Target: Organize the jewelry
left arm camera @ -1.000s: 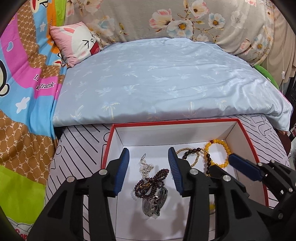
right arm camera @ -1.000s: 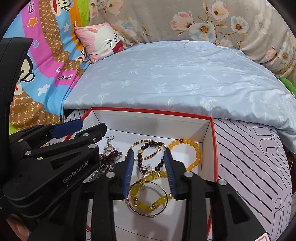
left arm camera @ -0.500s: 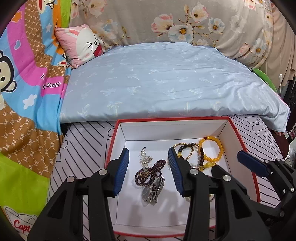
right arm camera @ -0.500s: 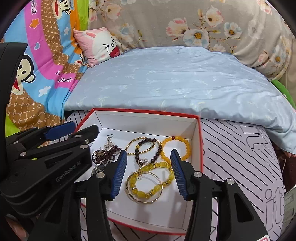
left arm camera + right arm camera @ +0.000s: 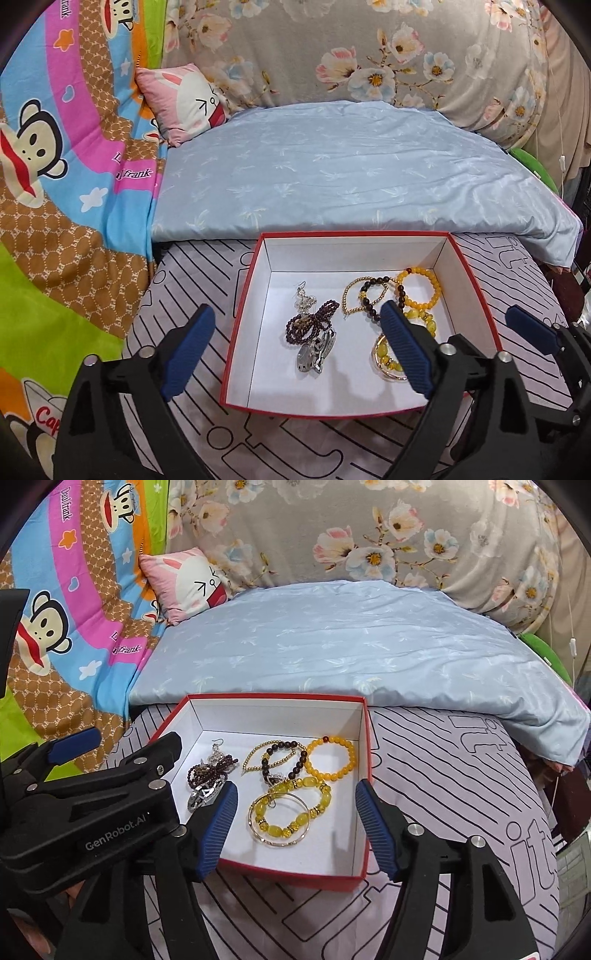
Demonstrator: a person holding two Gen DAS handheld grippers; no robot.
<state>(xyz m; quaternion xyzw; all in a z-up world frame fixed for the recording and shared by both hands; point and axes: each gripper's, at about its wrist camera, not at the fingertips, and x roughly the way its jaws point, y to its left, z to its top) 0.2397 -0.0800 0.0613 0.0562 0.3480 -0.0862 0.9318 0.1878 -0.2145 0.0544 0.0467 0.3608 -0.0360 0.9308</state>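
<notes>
1. Nearest, the left gripper (image 5: 297, 349) and right gripper (image 5: 297, 827) hover with blue-padded fingers (image 5: 188, 350) spread wide, having just been opening; nothing is between either pair.
2. Beyond them, a red-rimmed white cardboard box (image 5: 364, 775) sits on the striped lilac bedsheet (image 5: 461, 775).
3. Inside lie a dark purple bead strand (image 5: 312, 325) over a silver watch (image 5: 314, 356), a dark brown bead bracelet (image 5: 291, 757), a round yellow bead bracelet (image 5: 332, 758) and a thin gold bangle (image 5: 279, 821).
4. Farther back spreads a pale blue quilt (image 5: 351, 173).
</notes>
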